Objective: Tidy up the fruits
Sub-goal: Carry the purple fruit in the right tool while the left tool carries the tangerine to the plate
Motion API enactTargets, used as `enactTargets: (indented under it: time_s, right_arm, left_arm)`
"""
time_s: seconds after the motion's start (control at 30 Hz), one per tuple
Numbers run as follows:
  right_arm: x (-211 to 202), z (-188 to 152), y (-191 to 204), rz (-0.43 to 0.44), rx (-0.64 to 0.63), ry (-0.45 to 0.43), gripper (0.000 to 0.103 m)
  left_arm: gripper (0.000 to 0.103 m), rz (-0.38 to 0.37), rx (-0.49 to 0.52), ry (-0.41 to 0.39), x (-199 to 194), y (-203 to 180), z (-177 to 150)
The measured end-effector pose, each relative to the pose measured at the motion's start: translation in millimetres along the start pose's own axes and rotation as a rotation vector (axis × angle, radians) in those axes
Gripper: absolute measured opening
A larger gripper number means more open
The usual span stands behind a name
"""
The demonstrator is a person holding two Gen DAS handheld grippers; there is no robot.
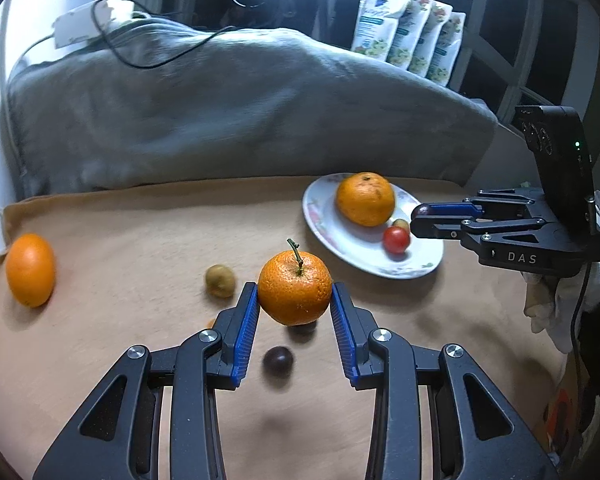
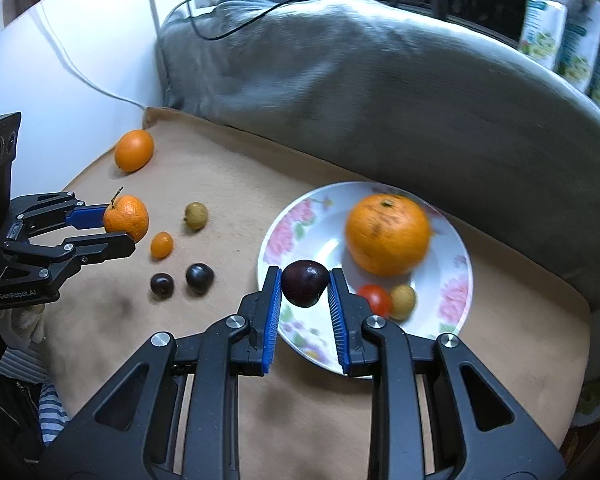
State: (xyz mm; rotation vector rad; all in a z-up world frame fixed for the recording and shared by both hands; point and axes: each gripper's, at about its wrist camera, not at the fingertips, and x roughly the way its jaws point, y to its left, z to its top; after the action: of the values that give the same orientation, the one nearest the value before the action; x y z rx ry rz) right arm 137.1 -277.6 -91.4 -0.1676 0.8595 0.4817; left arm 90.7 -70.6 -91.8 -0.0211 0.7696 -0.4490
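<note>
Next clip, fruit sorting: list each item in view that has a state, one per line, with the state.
left hand-held gripper: shut on stemmed mandarin, lifted off the cloth
stemmed mandarin: held, stem up
right hand-held gripper: shut on dark plum, over the plate's near edge
dark plum: held, not yet on the plate
floral plate: holds big orange, red tomato, small tan fruit
far orange: loose on cloth
</note>
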Motion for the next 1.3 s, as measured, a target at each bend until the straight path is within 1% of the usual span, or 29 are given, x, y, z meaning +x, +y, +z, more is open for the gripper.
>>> enactTargets:
  time_s: [0.43, 0.73, 0.97, 1.3]
  right_arm:
    - [-3.6, -17.0, -30.6, -0.027, 0.052, 0.013, 0.024]
    - [3.4, -23.1, -40.4, -0.031, 0.065, 0.032, 0.024]
    - [7.0, -26.7, -48.8, -0.036, 0.086, 0.040, 0.024]
    - [12.0, -24.9, -50.5, -0.021, 0.085, 0.050, 0.025]
  left_arm:
    - [0.035, -0.046, 0.043, 0.021, 22.8, -29.5, 10.3]
    - [0.035, -0.066, 0.071, 0.050, 40.7, -43.6, 16.0]
    - [0.035, -0.069, 0.093, 0.067, 53.3, -54.0, 18.5]
    - [0.035, -0.054, 0.093, 0.082, 67.1, -54.9, 23.6]
